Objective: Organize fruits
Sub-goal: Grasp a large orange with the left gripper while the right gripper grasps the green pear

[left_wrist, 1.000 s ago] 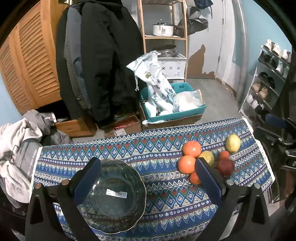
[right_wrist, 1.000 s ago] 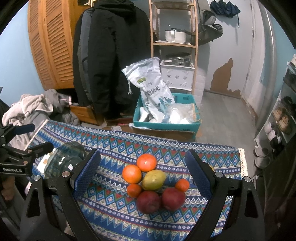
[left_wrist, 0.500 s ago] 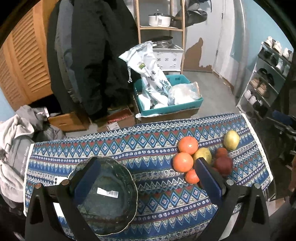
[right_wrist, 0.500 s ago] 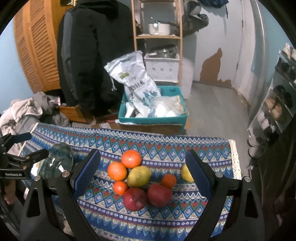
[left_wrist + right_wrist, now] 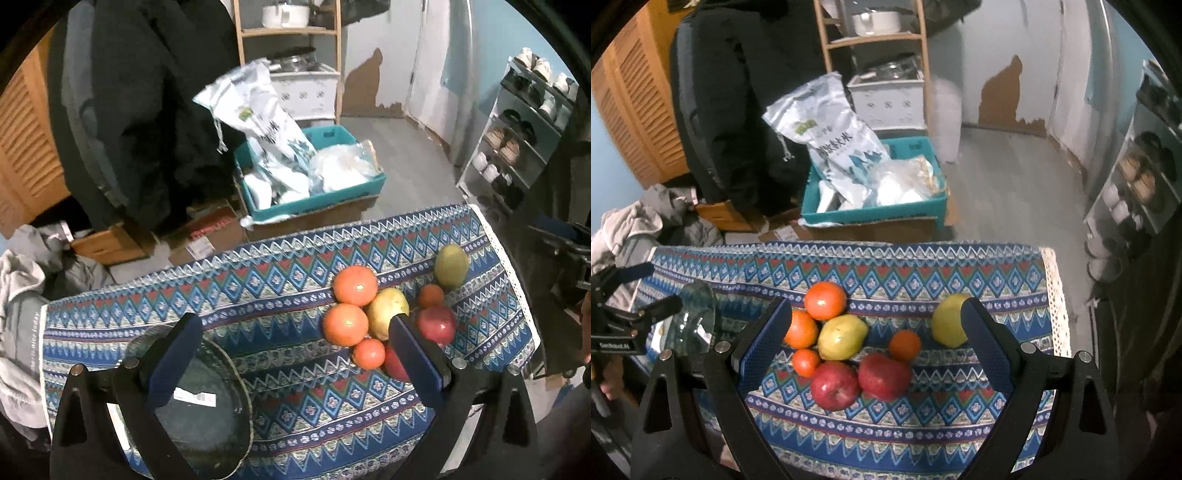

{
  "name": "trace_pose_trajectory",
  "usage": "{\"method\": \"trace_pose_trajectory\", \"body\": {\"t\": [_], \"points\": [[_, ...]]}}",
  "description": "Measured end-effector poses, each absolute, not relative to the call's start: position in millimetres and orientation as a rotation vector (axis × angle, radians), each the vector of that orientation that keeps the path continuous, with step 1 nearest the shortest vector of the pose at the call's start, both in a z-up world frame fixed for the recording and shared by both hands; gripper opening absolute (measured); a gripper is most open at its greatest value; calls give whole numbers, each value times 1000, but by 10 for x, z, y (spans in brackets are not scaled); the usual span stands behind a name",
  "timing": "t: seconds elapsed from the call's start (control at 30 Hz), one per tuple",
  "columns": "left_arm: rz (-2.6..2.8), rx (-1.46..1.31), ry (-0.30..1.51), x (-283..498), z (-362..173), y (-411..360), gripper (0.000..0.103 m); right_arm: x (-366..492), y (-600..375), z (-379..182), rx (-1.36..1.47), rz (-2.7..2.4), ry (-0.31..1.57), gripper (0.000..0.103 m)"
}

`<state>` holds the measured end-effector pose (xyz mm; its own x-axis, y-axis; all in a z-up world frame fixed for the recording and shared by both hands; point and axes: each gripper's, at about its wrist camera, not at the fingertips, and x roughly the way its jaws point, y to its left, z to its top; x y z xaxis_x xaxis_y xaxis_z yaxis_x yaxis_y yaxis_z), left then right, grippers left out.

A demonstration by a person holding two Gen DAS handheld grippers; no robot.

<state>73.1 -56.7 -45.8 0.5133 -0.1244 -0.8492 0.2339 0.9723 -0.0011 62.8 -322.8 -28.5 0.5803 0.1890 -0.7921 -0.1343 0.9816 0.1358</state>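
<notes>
The right gripper (image 5: 875, 350) hangs spread and empty over the fruit cluster (image 5: 846, 343) near the counter's (image 5: 960, 269) right end, framing a first pick. The left gripper (image 5: 295, 354), likewise spread, waits above the glass bowl (image 5: 207, 413) at the left end, seemingly the destination.

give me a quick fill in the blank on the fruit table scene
1. The number of red apples on the cloth is ____.
2. The glass bowl holds ____ fruit.
3. The jaws of the right hand-held gripper are ____.
4. The lone yellow-green fruit lies apart from the cluster, on its ____ side in the right wrist view.

Missing words: two; no; open; right
</notes>
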Motion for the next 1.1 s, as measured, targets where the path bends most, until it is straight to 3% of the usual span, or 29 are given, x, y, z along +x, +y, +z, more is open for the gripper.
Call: {"method": "trace_pose_trajectory", "body": {"t": [0.33,1.1], "points": [[-247,139,1105,1078,-925,-801,102,1025,-3346,-625,-40,189,1046,91],[-302,167,1285,1434,-1990,-1059,102,1484,-3849,-1748,134,112,1298,91]]}}
